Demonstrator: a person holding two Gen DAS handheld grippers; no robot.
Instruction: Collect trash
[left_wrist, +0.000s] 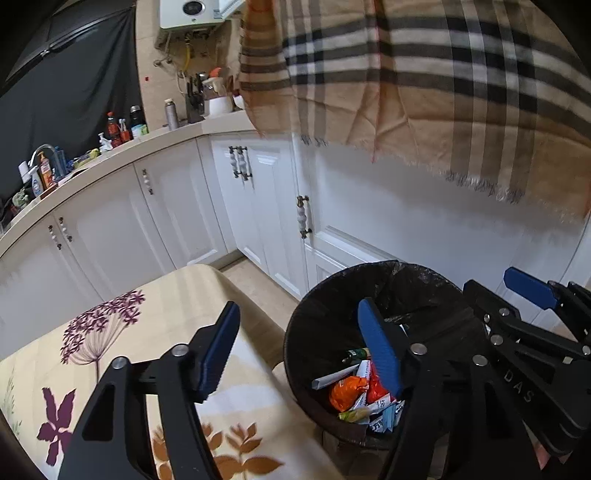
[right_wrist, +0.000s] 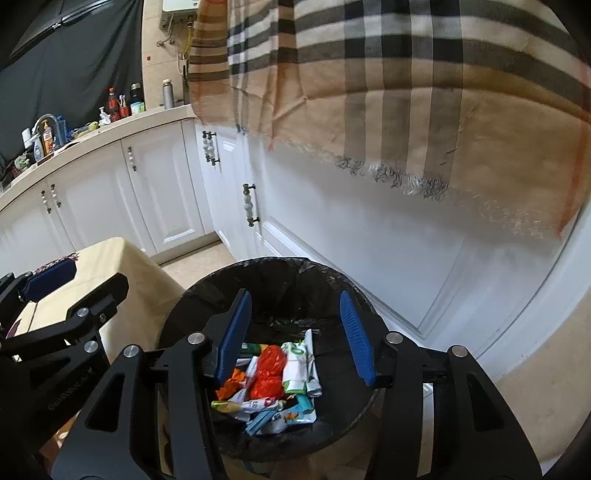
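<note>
A round black bin (left_wrist: 321, 295) lined with a black bag stands on the floor beside the table; it also shows in the right wrist view (right_wrist: 280, 273). Several crumpled wrappers (left_wrist: 351, 393) lie in its bottom, orange, red, white and green (right_wrist: 273, 376). My left gripper (left_wrist: 299, 350) is open and empty, one finger over the table, the other over the bin's rim. My right gripper (right_wrist: 295, 336) is open and empty, directly above the bin's mouth. The right gripper also shows at the right of the left wrist view (left_wrist: 532, 288).
A table with a floral cloth (left_wrist: 110, 350) lies left of the bin. White kitchen cabinets (left_wrist: 258, 206) run behind, with bottles and a tap on the counter (left_wrist: 48, 173). A plaid scarf (left_wrist: 424, 81) hangs over the upper right. A tan floor strip (left_wrist: 258, 284) lies between table and cabinets.
</note>
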